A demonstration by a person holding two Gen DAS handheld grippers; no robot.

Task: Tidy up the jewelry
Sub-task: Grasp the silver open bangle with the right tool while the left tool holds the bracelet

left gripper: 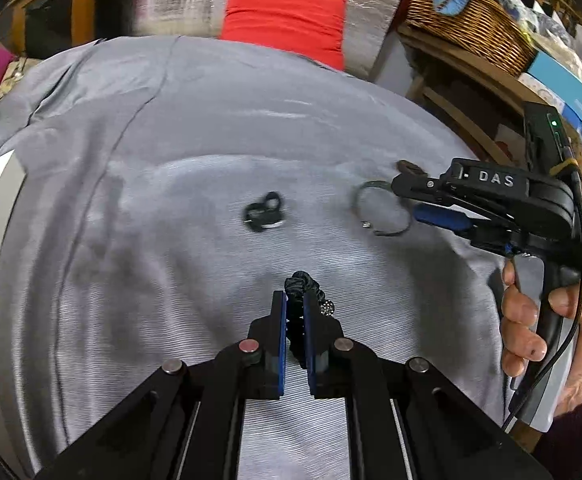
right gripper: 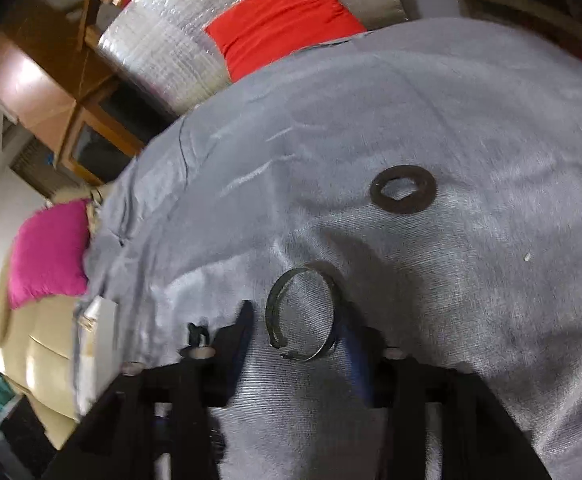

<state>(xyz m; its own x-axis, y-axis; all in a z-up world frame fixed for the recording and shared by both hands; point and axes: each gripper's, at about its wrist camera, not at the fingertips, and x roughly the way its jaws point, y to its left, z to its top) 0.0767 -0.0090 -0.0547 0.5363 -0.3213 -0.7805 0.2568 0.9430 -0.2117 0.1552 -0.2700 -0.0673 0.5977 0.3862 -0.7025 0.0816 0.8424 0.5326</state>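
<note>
- Left gripper (left gripper: 295, 304) is clamped on a black beaded piece (left gripper: 305, 284), near centre.
- Right gripper (right gripper: 295, 320) stands parted around the open bangle (right gripper: 303, 314), ungrasped.
- Dark ring (right gripper: 403, 189) and small black piece (left gripper: 264, 211) lie far on the grey cloth (left gripper: 195, 128), unsorted.

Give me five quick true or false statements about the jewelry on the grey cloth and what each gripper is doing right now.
1. The left gripper is shut on a black scrunchie. True.
2. The right gripper is clamped on the open bangle. False: its fingers stand apart around the bangle.
3. The flat dark ring lies beyond the bangle, untouched. True.
4. The cloth is red. False: it is grey; the cushion behind is red.
5. A small black piece lies alone mid-cloth. True.
</note>
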